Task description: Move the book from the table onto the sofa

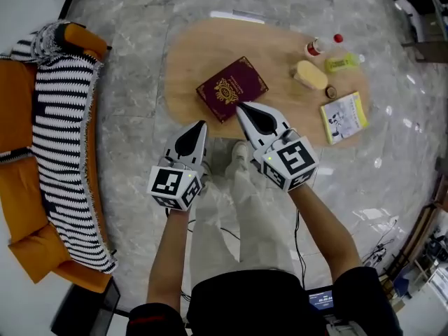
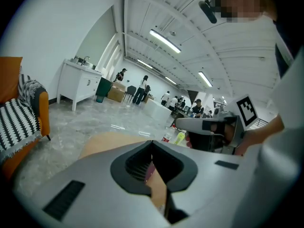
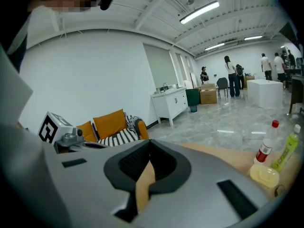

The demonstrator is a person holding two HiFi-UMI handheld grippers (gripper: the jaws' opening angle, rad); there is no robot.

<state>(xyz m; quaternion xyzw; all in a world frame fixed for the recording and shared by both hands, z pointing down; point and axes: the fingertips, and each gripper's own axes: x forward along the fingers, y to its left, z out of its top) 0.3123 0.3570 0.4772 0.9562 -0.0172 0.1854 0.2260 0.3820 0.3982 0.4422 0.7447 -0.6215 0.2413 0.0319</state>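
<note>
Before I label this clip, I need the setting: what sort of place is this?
Probably a big open workshop or lab with a staged lounge corner: an orange sofa and low wooden table, strip lights overhead, people standing at the back.

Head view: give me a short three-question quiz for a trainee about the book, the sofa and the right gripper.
1. True or false: the red book already lies on the sofa.
2. The right gripper is: A open, B shut and empty, C shut on the book.
3. What covers the sofa?
Key: 1 false, it lies on the table; 2 B; 3 a black-and-white striped blanket.
</note>
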